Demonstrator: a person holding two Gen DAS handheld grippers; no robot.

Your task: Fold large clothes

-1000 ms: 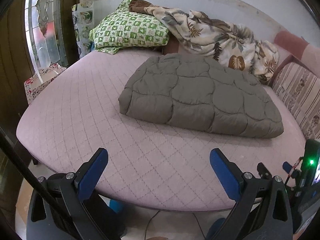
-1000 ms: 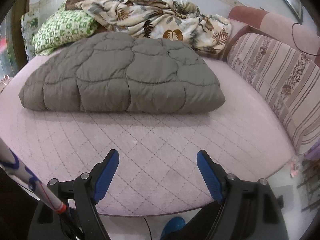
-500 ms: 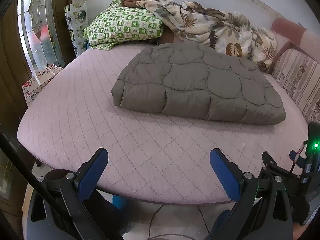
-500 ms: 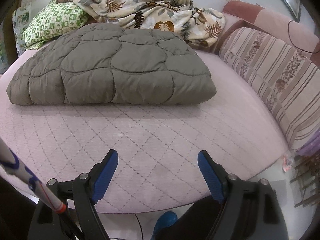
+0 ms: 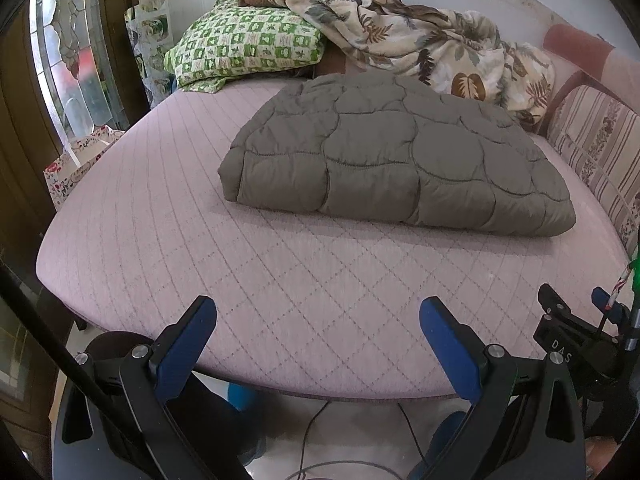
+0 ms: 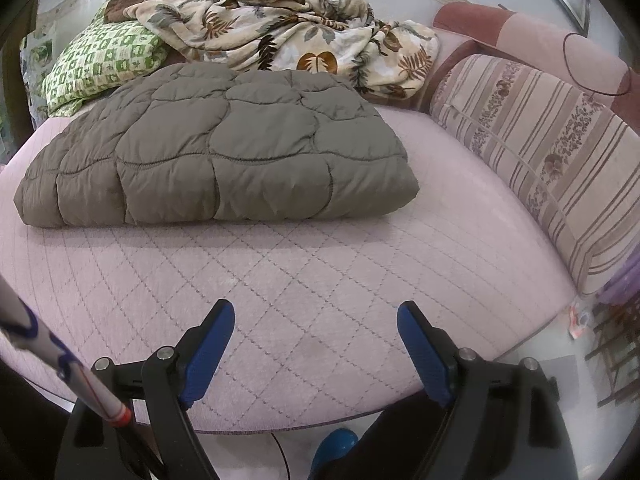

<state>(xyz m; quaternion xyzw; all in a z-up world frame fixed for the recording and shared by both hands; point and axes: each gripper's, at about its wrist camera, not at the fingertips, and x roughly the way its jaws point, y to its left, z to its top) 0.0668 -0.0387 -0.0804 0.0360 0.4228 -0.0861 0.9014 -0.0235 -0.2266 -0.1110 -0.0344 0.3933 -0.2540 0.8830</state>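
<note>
A grey-brown quilted puffy garment (image 5: 392,156) lies folded into a thick rectangle on the pink quilted mattress (image 5: 280,280). It also shows in the right wrist view (image 6: 216,152). My left gripper (image 5: 318,320) is open and empty, above the mattress's near edge, well short of the garment. My right gripper (image 6: 314,320) is open and empty, also above the near edge, apart from the garment. The right gripper's body shows at the lower right of the left wrist view (image 5: 576,336).
A green checked pillow (image 5: 244,56) and a crumpled leaf-print blanket (image 5: 432,48) lie at the back. A striped cushion (image 6: 540,152) lines the right side. A window and a floral bag (image 5: 76,160) stand at the left. Cables lie on the floor below.
Both grippers have pulled back and tilted slightly, so the garment sits a little farther and higher in view. The garment has not moved. Both jaws stay open.
</note>
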